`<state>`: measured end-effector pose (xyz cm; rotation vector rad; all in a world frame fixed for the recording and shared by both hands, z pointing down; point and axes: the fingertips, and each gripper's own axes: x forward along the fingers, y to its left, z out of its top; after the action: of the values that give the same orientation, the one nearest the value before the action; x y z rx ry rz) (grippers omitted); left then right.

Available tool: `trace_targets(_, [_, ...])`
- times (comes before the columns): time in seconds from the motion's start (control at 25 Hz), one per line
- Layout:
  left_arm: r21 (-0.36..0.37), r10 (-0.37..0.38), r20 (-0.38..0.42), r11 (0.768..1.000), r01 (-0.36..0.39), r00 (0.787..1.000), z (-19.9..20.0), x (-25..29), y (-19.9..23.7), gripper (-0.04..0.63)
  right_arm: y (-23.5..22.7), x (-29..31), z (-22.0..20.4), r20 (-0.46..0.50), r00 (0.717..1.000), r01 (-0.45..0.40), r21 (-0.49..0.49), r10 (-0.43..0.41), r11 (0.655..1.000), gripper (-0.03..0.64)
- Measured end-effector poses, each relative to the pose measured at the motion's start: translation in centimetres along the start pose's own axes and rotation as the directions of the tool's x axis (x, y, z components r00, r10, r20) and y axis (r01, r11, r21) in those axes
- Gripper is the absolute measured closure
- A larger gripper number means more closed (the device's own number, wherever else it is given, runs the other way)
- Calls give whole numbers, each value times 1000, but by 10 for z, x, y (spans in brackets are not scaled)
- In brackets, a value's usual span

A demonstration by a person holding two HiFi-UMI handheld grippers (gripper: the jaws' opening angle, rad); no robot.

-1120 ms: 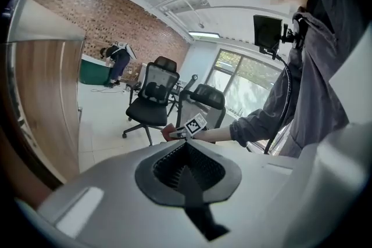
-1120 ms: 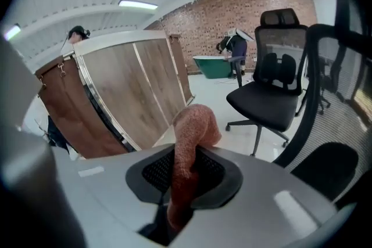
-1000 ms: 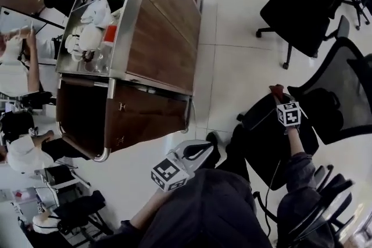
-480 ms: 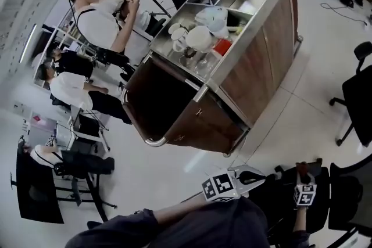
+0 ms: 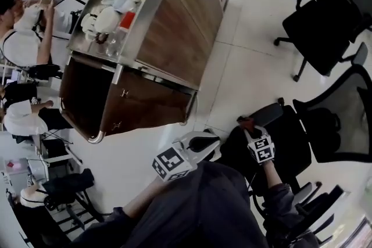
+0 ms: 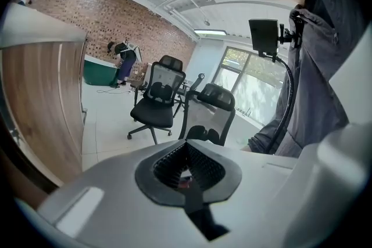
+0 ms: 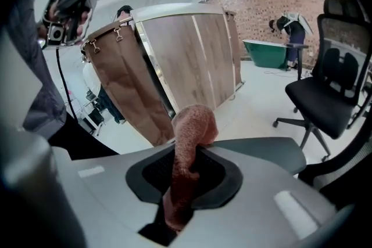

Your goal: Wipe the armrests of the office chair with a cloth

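Right gripper (image 7: 183,183) jaws clamped on cloth (image 7: 190,136) by armrest (image 7: 264,151); left gripper (image 6: 187,176) jaws together. Risk: floppy cloth tip skims, misses pad.

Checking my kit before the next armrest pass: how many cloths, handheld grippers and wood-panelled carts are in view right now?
Reddish-brown terry cloth: 1
Handheld two-jaw grippers: 2 (left gripper, shut on nothing; right gripper, shut on the cloth)
Wood-panelled cart with a steel top: 1
Total: 4
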<state>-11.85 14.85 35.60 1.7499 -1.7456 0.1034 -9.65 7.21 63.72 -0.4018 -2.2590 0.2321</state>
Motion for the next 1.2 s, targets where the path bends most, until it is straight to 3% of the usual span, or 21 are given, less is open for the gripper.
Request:
trace_targets(0.16, [-14, -16, -15, 1000, 16, 1000, -3, 9, -11, 580, -77, -20, -7, -19, 993, 118, 41, -118, 992, 558])
trace_targets(0.36, [-17, -27, -32, 1000, 27, 999, -9, 14, -20, 580, -172, -43, -14, -57, 958, 286, 78, -282, 955, 558])
trace_targets(0.52, [-20, -24, -43, 1000, 23, 999, -11, 11, -24, 580, -206, -54, -10, -78, 934, 356, 109, -350, 928, 558])
trace_targets(0.68, [-21, -28, -51, 999, 27, 998, -17, 12, -24, 580, -170, -42, -1, -48, 954, 299, 74, -296, 951, 558])
trace_targets(0.92, [-12, -64, -48, 998, 63, 997, -15, 20, -31, 580, -41, -14, -1, -39, 995, 92, -35, -94, 995, 558])
trace_targets(1.08, [-2, -85, -46, 996, 85, 995, -16, 24, -38, 580, 35, -12, -5, -16, 998, -55, -46, 54, 997, 558])
trace_targets(1.2, [-3, -92, -43, 996, 92, 995, -15, 24, -39, 580, 65, -13, -7, -5, 992, -130, -56, 130, 990, 558])
